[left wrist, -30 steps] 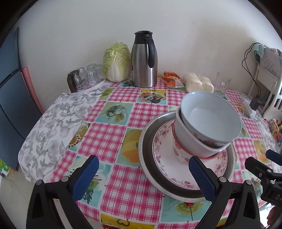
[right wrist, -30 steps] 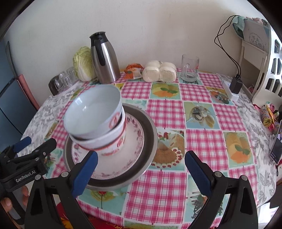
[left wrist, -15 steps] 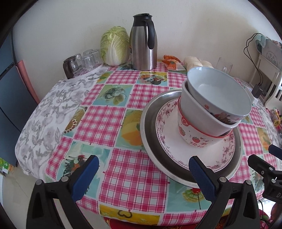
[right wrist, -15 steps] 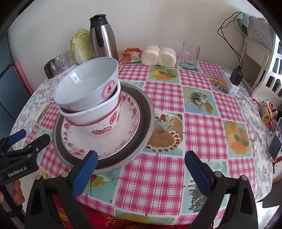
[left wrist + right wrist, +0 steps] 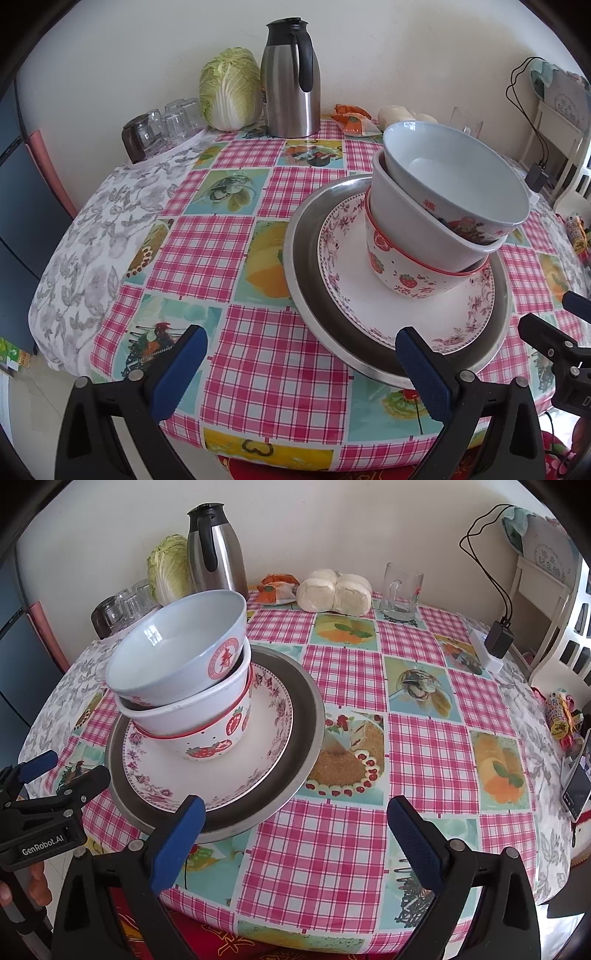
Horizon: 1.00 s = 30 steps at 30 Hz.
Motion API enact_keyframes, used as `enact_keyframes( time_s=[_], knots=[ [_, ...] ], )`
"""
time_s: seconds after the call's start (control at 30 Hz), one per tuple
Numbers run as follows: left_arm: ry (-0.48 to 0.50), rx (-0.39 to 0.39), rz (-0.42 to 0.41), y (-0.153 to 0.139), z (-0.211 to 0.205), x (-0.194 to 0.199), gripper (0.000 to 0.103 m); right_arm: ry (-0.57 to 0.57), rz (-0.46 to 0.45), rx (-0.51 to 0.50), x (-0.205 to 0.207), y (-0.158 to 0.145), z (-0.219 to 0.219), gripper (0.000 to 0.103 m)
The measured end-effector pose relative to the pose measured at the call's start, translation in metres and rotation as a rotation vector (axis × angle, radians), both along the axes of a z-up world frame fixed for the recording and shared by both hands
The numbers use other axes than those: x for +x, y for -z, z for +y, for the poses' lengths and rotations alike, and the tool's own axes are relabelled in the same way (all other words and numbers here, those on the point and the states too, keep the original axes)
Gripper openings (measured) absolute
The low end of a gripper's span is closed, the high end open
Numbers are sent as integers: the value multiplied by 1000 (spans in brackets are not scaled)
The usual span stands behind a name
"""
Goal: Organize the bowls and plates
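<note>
A stack stands on the checked tablecloth: a steel plate (image 5: 295, 236) (image 5: 310, 716), a floral plate (image 5: 343, 258) (image 5: 266, 731) on it, then a strawberry bowl (image 5: 402, 280) (image 5: 214, 746), a white bowl (image 5: 402, 221) (image 5: 192, 709) and a tilted pale blue bowl (image 5: 454, 177) (image 5: 177, 646) nested on top. My left gripper (image 5: 297, 339) (image 5: 77, 766) is open at the near table edge, left of the stack, its right finger in front of the steel rim. My right gripper (image 5: 295, 812) (image 5: 550, 314) is open to the stack's right, its left finger before the rim. Neither holds anything.
At the back stand a steel thermos (image 5: 291, 77), a cabbage (image 5: 229, 92), upturned glasses (image 5: 162, 122), a snack packet (image 5: 279, 589), white buns (image 5: 334, 590) and a glass mug (image 5: 400, 590). A charger (image 5: 496, 638) and a phone (image 5: 576, 786) lie at the right edge.
Both grippers have drawn back and lower toward the near table edge, still open. The stack of plates and bowls has stayed in place.
</note>
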<state>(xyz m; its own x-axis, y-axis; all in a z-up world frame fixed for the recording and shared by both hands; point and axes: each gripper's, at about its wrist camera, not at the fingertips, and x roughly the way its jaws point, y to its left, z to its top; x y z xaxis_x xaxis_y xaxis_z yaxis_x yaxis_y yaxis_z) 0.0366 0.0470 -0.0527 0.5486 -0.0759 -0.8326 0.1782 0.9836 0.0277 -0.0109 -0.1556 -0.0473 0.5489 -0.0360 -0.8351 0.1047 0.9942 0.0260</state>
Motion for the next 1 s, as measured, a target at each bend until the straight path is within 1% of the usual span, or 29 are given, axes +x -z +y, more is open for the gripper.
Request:
enact_keyframes(
  time_s=[0.6,1.0],
  knots=[
    [4,-7,15,3,1,2,103,3,17,-2,5,6,-2,99],
    [18,23,8,4,-2,0,103,-10,18,-14,6,5,-1,99]
  ],
)
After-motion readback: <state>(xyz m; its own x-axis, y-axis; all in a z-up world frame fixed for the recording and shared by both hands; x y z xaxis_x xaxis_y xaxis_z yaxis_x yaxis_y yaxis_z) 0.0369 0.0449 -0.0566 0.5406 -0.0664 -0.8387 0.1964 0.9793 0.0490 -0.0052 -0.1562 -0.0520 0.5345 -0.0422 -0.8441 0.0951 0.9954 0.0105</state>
